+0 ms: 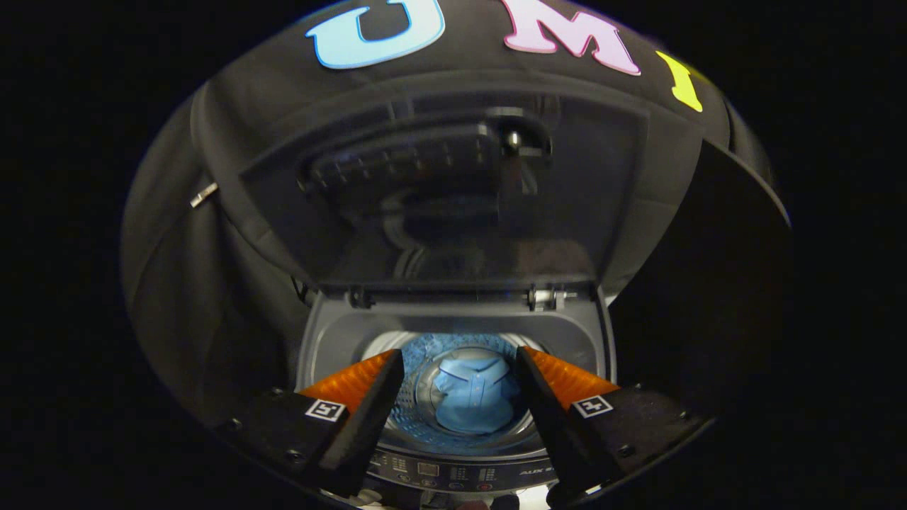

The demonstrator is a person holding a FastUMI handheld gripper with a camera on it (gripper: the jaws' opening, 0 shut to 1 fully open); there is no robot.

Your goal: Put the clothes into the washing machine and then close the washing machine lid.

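Observation:
A top-loading washing machine [333, 340] stands open just ahead of me, its dark see-through lid [453, 191] raised upright on its rear hinges. Down in the drum [407, 404] lies a light blue shirt [471, 397], bunched up on the bottom. My gripper [460, 361] hovers above the drum mouth with its fingers open and nothing between them; the shirt shows in the gap, well below the tips. The machine's control panel [453, 474] runs across beneath the fingers.
Black booth cloth surrounds the machine behind and on both sides. The raised lid stands tall beyond the fingers. A small metal clip [203, 194] hangs on the cloth to the left of the lid.

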